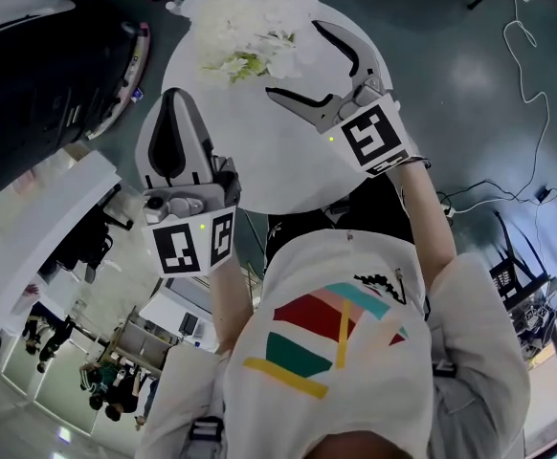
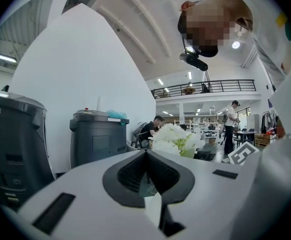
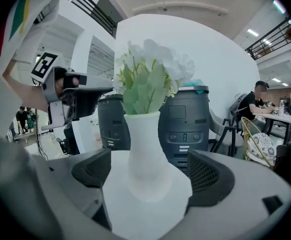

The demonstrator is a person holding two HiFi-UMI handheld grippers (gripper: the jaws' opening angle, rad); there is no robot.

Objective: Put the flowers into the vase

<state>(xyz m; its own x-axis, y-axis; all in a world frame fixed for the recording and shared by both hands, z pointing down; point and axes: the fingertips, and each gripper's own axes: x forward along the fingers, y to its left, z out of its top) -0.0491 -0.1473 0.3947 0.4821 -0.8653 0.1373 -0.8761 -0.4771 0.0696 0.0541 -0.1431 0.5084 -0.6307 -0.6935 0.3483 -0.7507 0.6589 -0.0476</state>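
Observation:
A bunch of white flowers with green leaves (image 1: 250, 17) stands at the far edge of the round white table (image 1: 259, 151). In the right gripper view the flowers (image 3: 153, 79) rise upright from a white vase (image 3: 144, 154). My right gripper (image 1: 293, 57) is open wide just in front of the bunch. In its own view the right gripper (image 3: 150, 170) has the vase base between and slightly beyond the jaws, and the pads are clear of it. My left gripper (image 1: 175, 96) is shut on nothing, at the table's left edge. In its own view the left gripper (image 2: 146, 154) points toward the flowers (image 2: 175, 139).
Dark grey bins (image 3: 185, 124) stand behind the table. A person sits on a chair (image 3: 258, 109) at the right. A black machine (image 1: 49, 65) sits left of the table, and cables (image 1: 527, 55) lie on the floor at the right. The table's near half is bare.

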